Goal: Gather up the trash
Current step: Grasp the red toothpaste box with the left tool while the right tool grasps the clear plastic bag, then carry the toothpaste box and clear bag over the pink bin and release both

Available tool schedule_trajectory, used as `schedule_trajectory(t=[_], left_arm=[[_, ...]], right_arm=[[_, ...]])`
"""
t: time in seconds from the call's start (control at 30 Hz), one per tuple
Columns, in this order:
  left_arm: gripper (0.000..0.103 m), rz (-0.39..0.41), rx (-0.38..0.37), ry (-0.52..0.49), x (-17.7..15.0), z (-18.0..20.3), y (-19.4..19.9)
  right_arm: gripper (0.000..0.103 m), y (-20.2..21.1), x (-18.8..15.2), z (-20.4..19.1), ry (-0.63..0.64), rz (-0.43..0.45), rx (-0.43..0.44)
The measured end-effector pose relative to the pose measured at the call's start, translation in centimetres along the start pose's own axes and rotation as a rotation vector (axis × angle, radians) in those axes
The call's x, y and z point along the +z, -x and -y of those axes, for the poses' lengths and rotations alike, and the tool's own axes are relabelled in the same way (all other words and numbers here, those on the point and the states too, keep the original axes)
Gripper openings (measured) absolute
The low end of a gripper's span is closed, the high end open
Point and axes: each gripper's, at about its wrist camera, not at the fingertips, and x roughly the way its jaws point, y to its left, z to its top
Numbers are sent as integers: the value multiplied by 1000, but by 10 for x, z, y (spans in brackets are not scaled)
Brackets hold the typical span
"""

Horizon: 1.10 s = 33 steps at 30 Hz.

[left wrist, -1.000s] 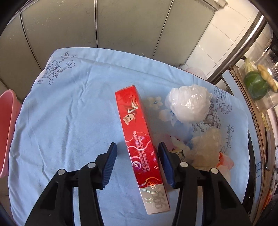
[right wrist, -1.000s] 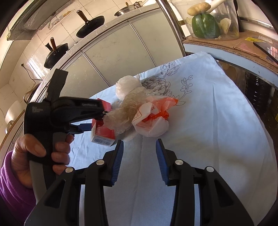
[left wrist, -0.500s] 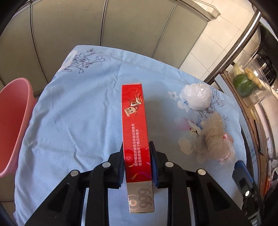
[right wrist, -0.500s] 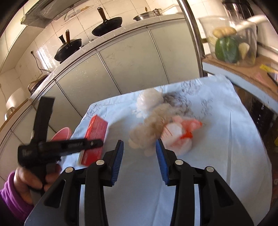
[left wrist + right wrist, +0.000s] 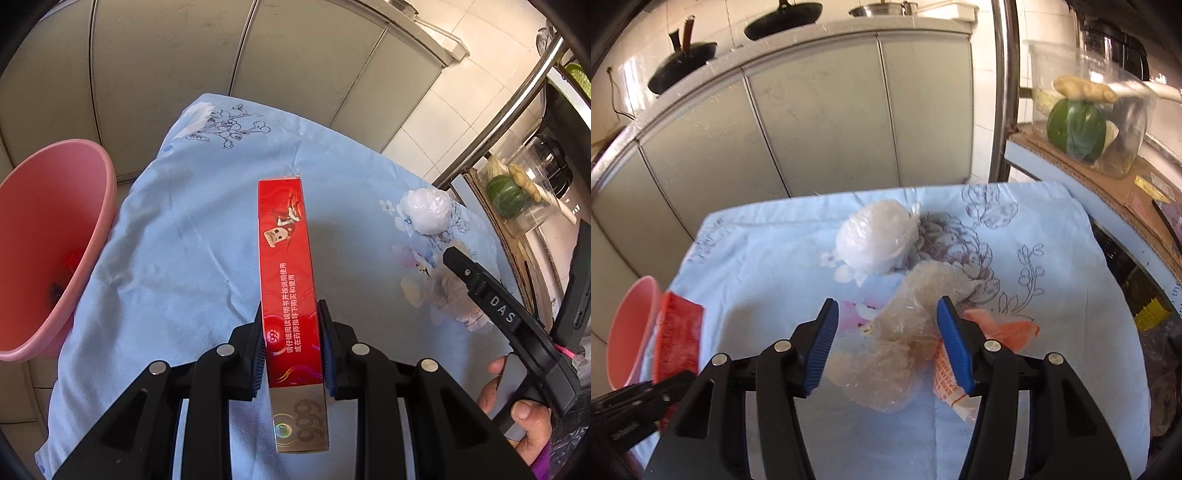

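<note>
My left gripper [image 5: 291, 350] is shut on a long red box [image 5: 288, 266], held lifted over the blue flowered cloth [image 5: 177, 258]; the box [image 5: 677, 332] shows blurred at the left of the right wrist view. My right gripper [image 5: 886, 347] hangs over a crumpled clear plastic bag [image 5: 905, 332], its jaws opening, the bag between them with the pads apart from it. An orange-and-white wrapper [image 5: 993, 332] lies under the right finger. A white plastic wad [image 5: 875, 240] rests farther back, and appears again as the white wad [image 5: 426, 210].
A pink basin [image 5: 48, 236] stands off the cloth's left edge with dark scraps inside. Grey cabinet doors [image 5: 812, 122] lie behind. A clear container with green vegetables [image 5: 1078, 122] sits on a cardboard-topped shelf at right. A hand [image 5: 517, 413] holds the right gripper's handle.
The left gripper closed on the red box, lifted it and carried it left toward the pink basin. The right gripper moved in over the clear plastic bag and widened its jaws.
</note>
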Motion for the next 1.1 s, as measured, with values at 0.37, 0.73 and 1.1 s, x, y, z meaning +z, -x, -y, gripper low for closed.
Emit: schedule_trajectory(t=[0.37, 0.73, 1.1], left_arm=[[24, 16, 12, 10, -1, -9, 4], [24, 107, 19, -13, -3, -4, 28], [24, 242, 40, -16, -8, -9, 66]], right_arm=[[38, -2, -9, -2, 96, -4, 26], [37, 50, -8, -13, 94, 110, 212], [37, 69, -9, -21, 62, 125, 354]])
